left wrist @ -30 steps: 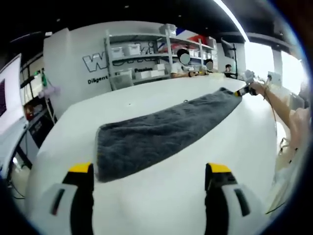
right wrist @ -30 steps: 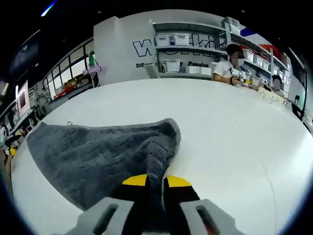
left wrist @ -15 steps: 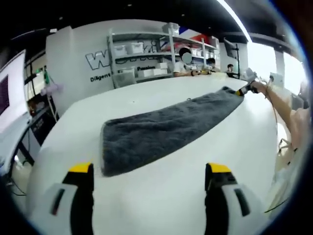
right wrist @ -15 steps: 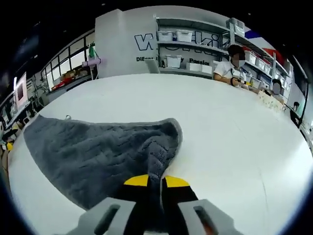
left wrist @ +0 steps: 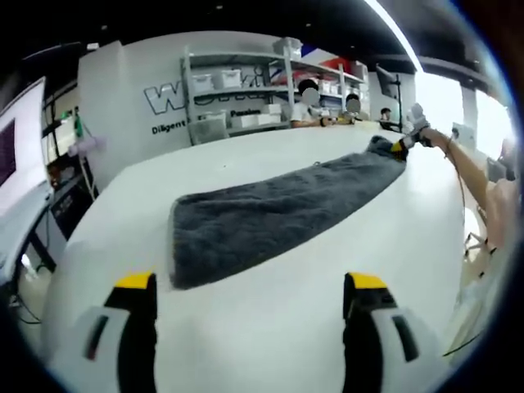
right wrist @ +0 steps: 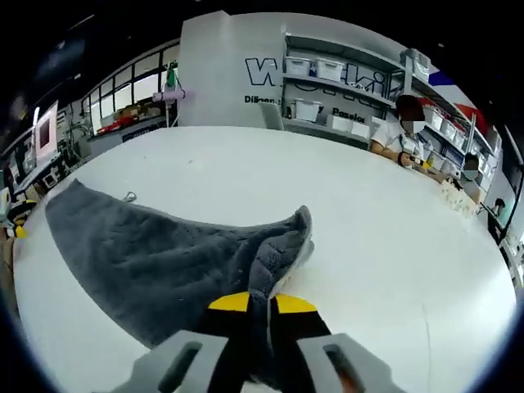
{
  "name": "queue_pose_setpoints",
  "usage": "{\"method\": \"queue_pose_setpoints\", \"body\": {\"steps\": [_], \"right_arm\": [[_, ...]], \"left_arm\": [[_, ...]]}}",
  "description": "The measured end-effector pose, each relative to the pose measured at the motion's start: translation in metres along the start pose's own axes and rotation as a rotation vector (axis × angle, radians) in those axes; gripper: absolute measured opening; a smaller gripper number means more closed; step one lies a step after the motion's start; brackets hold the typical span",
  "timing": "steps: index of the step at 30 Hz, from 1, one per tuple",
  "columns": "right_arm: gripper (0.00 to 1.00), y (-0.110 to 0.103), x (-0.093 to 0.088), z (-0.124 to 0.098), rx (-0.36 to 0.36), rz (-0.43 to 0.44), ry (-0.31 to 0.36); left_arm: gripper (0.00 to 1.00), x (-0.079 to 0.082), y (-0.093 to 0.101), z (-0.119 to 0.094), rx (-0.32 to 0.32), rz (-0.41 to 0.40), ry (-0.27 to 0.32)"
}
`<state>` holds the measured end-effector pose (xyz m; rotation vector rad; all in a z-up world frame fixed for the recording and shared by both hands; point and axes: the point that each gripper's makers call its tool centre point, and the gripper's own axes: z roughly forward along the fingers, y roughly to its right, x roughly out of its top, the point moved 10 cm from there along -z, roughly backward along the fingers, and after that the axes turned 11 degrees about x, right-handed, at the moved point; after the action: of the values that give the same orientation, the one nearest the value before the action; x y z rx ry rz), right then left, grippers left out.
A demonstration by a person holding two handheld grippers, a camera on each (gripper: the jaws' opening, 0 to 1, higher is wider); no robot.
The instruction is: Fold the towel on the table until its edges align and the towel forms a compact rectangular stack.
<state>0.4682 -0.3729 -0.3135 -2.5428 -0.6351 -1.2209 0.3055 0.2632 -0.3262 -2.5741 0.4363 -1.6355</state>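
Note:
A dark grey towel [left wrist: 270, 214] lies stretched in a long strip on the white table [left wrist: 270, 327], running from centre-left to the far right. My left gripper [left wrist: 250, 286] hovers open over bare table, a short way in front of the towel's near end. At the strip's far end the right gripper [left wrist: 403, 146] holds a corner raised. In the right gripper view the right gripper [right wrist: 261, 304] is shut on the towel [right wrist: 164, 262], whose pinched corner bunches up above the yellow fingertips [right wrist: 229, 303] while the rest spreads left across the table [right wrist: 385, 270].
Shelves with white bins [left wrist: 237, 90] stand behind the table against a white wall with lettering. People sit at the far edge [right wrist: 401, 131]. A person's arm [left wrist: 475, 176] reaches in at the right. A monitor [left wrist: 16, 155] stands at the left.
The right gripper has lifted the towel's far corner slightly off the table and shifted a little; the corner now bunches higher. The left gripper stays open over the table.

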Motion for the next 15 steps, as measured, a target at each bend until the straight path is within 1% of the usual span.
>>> {"method": "queue_pose_setpoints", "body": {"steps": [2,6,8,15], "right_arm": [[0.08,-0.002,0.004,-0.001,0.008,-0.013,0.002],[0.08,-0.015,0.011,0.001,0.019,-0.036,0.013],[0.08,-0.018,0.016,0.002,0.031,-0.047,0.014],[0.08,-0.039,0.036,0.011,0.082,-0.077,0.036]], "left_arm": [[0.99,-0.001,0.001,0.0,-0.001,-0.002,0.0],[0.99,-0.003,0.0,-0.002,-0.001,-0.007,0.005],[0.99,-0.004,0.0,-0.003,-0.002,-0.011,0.007],[0.99,-0.005,-0.001,-0.007,-0.001,-0.016,0.016]]}}
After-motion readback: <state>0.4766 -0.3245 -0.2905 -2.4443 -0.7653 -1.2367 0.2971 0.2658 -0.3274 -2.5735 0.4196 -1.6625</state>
